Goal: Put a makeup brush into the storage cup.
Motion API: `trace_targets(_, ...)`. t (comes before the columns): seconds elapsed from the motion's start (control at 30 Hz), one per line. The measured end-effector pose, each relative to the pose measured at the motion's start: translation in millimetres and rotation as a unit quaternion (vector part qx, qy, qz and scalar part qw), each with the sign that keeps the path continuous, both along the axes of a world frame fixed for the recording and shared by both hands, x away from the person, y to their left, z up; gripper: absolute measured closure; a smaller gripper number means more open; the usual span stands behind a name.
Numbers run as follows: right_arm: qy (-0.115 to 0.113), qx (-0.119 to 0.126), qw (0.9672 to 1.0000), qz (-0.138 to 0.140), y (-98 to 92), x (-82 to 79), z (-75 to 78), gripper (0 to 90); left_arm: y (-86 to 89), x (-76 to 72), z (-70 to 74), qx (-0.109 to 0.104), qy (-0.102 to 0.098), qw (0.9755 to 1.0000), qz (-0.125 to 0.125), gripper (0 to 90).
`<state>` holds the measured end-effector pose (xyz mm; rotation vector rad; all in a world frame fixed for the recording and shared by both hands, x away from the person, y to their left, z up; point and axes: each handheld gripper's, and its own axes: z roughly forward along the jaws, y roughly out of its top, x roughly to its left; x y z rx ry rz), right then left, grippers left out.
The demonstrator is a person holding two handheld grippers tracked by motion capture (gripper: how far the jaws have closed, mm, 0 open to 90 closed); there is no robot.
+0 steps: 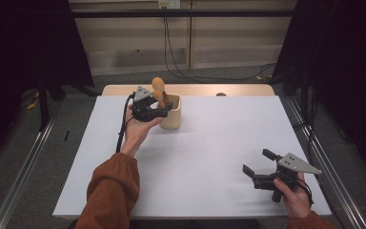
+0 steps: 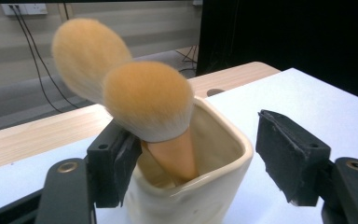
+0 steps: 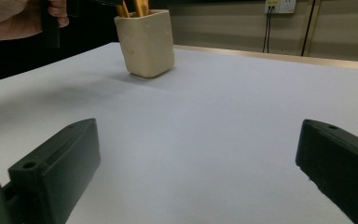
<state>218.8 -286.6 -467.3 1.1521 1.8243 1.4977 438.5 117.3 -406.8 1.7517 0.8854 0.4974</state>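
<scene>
With your left gripper (image 2: 200, 158) apart around the brush (image 2: 161, 121) in the cup (image 2: 214, 186), withdraw it clear; your right gripper (image 3: 196, 172) stands open.

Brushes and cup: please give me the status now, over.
Left gripper open, fingers astride the cream cup. Two brushes standing in cup, not gripped. Right gripper open, nothing between its fingers. Nothing in the way.

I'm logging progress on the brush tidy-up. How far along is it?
Done: two makeup brushes stand bristles-up in the cream cup. In hand: the left gripper sits at the cup, jaws apart, one pad beside the nearer brush, clamping nothing. Left: drawing that hand away. The right gripper rests open and empty on the table.
</scene>
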Motion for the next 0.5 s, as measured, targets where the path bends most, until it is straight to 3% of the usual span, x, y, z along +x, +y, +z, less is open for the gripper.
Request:
trace_targets(0.03, 0.0, 0.001, 1.0, -0.001, 0.0, 0.0, -0.1, 0.0, 0.8, 0.0, -0.5, -0.008, 0.001, 1.0, 0.002, 26.7)
trace_targets(0.33, 0.0, 0.001, 1.0, -0.002, -1.0, 0.0, -0.2, 0.0, 9.1, -4.3, 0.5, -0.009, -0.005, 0.9999, 0.013, 11.2)
trace_targets(0.5, 0.0, 0.001, 1.0, -0.002, -0.7, 0.7, -0.2, 0.0, 14.9, -8.2, 5.3, -0.017, -0.014, 0.9996, 0.017, 7.1)
